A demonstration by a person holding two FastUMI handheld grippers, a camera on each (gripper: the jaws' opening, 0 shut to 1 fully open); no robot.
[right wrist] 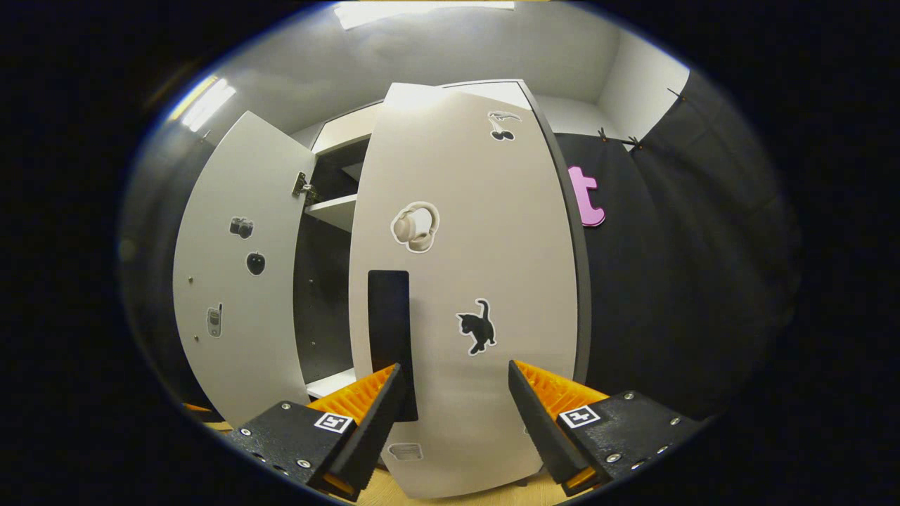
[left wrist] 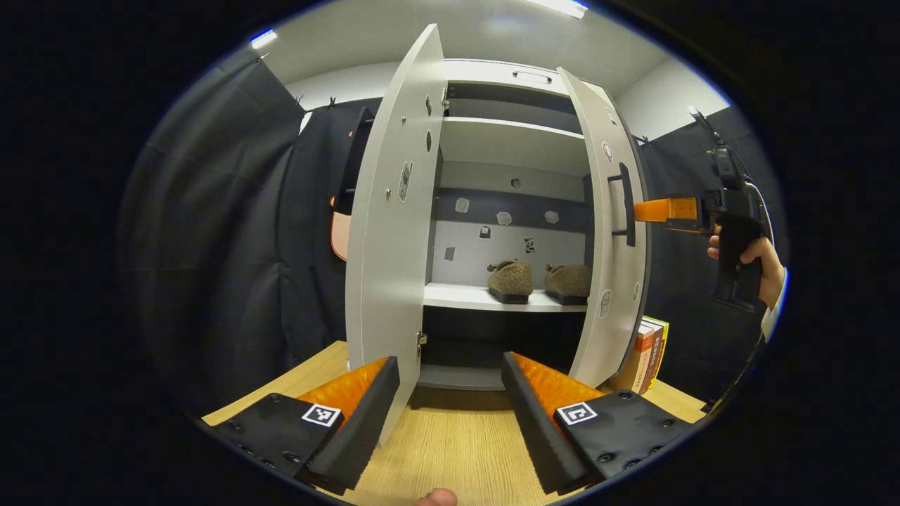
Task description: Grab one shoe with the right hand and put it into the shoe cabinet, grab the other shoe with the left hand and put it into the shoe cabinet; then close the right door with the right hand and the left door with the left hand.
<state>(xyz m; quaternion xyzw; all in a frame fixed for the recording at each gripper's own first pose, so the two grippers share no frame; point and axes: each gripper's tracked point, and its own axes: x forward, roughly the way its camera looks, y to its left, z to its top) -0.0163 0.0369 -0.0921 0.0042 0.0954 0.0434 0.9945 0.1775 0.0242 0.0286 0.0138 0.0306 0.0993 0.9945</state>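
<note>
White laminate makes up the shoe cabinet point(left wrist: 513, 140), standing on a wooden table point(left wrist: 457, 450) with both doors ajar. Its right door point(right wrist: 464, 281) faces the right gripper point(right wrist: 453, 407) squarely, black handle point(right wrist: 390, 337) just left of centre; the left door point(left wrist: 390, 232) swings out toward the near left. Both shoes point(left wrist: 511, 280) sit side by side on the middle shelf, so the loading looks finished. Some books point(left wrist: 650, 351) lean beside the cabinet's right wall. The right gripper is spread wide, empty, fingers close to the panel. The left gripper point(left wrist: 450, 414) is equally wide and empty. One risk: a push beside the handle could slip off it, or the door could rebound before latching.
</note>
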